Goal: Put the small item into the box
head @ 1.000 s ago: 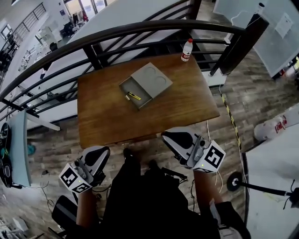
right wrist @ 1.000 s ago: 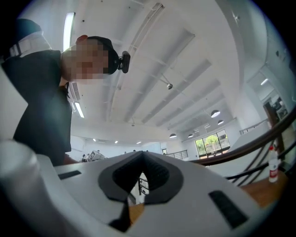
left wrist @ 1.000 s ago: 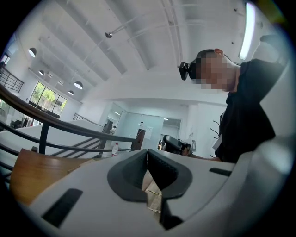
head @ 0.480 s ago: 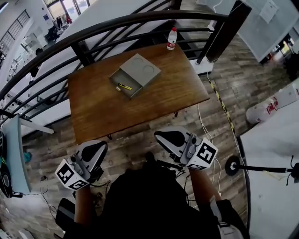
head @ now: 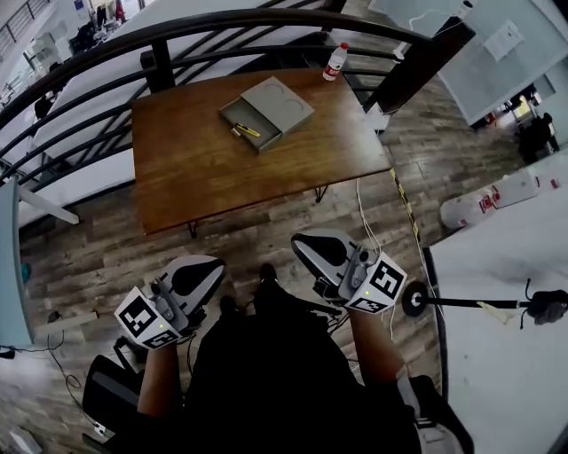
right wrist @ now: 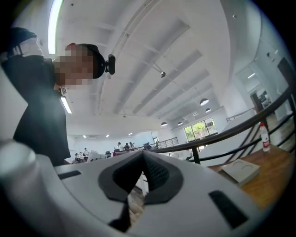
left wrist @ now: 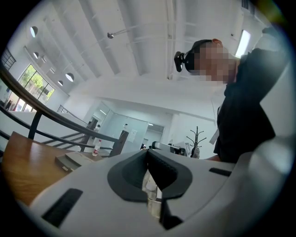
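The small yellow item (head: pixel 248 131) lies inside the open drawer of the grey box (head: pixel 282 102), just as it did a second ago. The box sits on the wooden table (head: pixel 222 173), its drawer pulled out toward the table's left side. A white bottle with a red cap (head: pixel 335 62) stands beyond the box at the table's far edge, next to the dark railing (head: pixel 177 27).

The change is in where the person stands. The table and box now sit higher and smaller in the head view, and more plank floor (head: pixel 257 235) shows between the table and the grippers, so both grippers are farther from the box than before.

The left gripper (head: pixel 201 276) is held low against the person's dark clothing, well apart from the box. Its jaws meet at the tips with nothing between them. The right gripper (head: pixel 318 252) is in the same state, tips together and empty, also well short of the table. Both grippers hold much the same pose as in the earlier frames.
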The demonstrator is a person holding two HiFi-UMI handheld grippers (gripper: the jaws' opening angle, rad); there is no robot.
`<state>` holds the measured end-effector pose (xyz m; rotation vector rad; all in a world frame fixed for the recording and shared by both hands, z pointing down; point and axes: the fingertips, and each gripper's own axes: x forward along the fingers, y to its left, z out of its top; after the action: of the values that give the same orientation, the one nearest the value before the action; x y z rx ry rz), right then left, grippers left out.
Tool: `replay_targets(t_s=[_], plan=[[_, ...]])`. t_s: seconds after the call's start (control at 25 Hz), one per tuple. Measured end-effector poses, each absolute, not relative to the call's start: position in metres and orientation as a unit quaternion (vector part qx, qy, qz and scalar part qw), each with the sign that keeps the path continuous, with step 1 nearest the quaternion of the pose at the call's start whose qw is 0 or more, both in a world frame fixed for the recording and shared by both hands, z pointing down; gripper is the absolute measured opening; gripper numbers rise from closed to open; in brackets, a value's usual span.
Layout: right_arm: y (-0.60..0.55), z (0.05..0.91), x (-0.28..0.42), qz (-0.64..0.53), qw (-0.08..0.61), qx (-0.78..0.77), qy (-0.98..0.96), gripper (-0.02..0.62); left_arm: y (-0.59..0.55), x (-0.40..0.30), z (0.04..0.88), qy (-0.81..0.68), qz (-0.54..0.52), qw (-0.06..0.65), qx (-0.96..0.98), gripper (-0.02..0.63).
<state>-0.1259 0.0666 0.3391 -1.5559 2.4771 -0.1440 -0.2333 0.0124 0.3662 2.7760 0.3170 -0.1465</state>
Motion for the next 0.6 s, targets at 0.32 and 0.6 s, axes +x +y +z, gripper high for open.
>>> replay_targets(t_s=[0.32,0.6], plan=[[0.070,0.350,-0.163,-0.060,0.092,-0.511,0.853,0.009,0.021,-0.252,0.380,0.117,-0.055,0.189,0.974,0.015],[0.103,0.348,-0.155,-0.052,0.083,-0.476,0.874,0.009,0.053,-0.223,0.386,0.108,-0.060,0.212,0.969,0.015]])
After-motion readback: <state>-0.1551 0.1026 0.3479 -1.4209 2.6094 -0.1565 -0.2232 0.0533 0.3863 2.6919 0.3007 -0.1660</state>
